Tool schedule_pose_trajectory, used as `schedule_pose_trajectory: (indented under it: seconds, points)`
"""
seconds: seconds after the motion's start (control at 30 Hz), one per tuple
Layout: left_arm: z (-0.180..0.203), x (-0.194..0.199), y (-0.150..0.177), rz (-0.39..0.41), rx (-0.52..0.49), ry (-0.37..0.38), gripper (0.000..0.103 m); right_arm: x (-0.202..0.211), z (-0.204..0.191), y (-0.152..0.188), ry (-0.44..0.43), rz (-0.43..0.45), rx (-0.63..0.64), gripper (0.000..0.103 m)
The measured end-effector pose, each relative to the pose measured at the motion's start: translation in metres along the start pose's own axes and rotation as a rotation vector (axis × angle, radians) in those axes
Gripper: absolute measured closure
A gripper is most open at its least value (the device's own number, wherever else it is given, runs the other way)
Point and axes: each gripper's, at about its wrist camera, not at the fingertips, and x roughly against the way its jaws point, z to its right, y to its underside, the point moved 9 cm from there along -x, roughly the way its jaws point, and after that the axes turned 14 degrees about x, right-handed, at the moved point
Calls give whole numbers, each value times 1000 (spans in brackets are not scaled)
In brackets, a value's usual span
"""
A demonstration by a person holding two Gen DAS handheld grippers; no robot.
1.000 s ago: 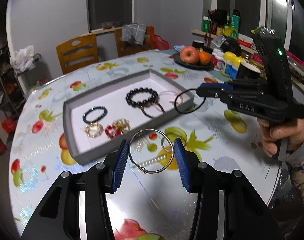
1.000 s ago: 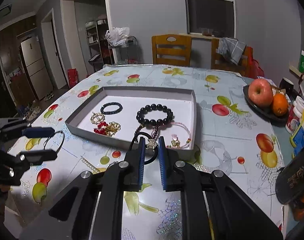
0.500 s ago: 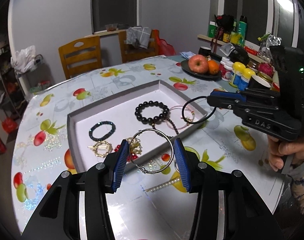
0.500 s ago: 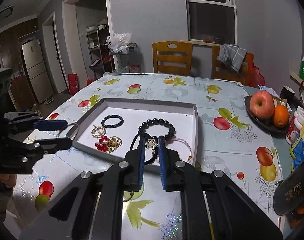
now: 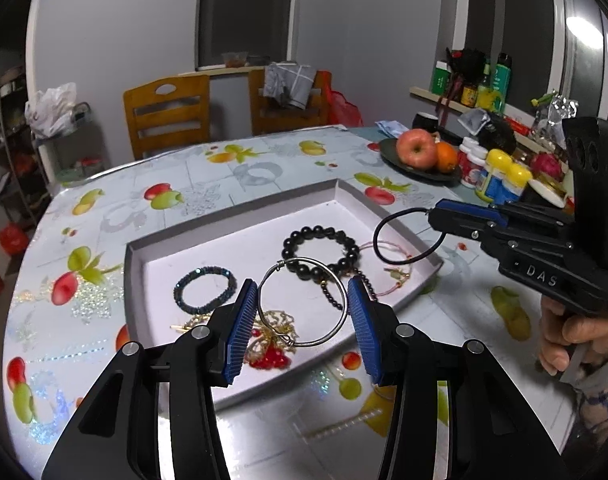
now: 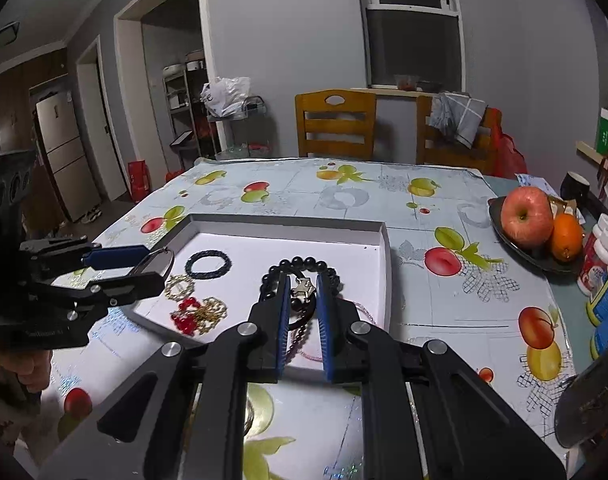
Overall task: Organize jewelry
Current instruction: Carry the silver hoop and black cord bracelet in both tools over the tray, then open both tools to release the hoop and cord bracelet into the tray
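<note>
Gripping a thin silver wire bangle (image 5: 303, 302) between blue ribbed pads, left gripper (image 5: 303, 318) poised above the near part of the shallow grey tray with white floor (image 5: 240, 220); bangle pinched edge to edge across its width, held clear of the tray floor; clamped tight over on the other side, right gripper (image 6: 301, 316) with a black elastic cord bracelet carrying a small silver star charm (image 6: 303, 289) nipped between nearly closed jaws; seen from the left wrist camera, that black loop (image 5: 404, 236) dangling over the tray's right rim; lying on the white floor, a chunky black bead bracelet (image 5: 322, 250), a dark teal beaded bracelet (image 5: 205, 290), a thin pink cord bracelet (image 5: 390, 266), a gold chain tangled with red beads (image 5: 270, 344) and a small gold ring-shaped piece (image 6: 179, 286); resting beneath it all, fruit-patterned glossy tablecloth (image 5: 104, 216); sitting far right on the table, dark plate (image 6: 504, 236) with a red apple (image 6: 527, 217) and an orange (image 6: 566, 237) touching side by side; standing behind the table, two wooden chairs (image 6: 335, 124), the right one draped with grey cloth; wrapped around the right gripper's handle, a bare hand (image 5: 576, 332).
</note>
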Motion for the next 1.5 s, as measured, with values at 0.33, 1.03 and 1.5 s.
schedule_pose_trajectory:
  seconds: [0.33, 1.03, 1.5]
  points:
    - [-6, -37, 2, -18, 19, -16, 55, -31, 11, 11, -15, -29, -50, 90]
    - [2, -95, 18, -137, 15, -16, 55, -64, 21, 35, 19, -117, -77, 90]
    - [1, -94, 17, -123, 14, -21, 39, -72, 22, 41, 21, -161, -82, 73]
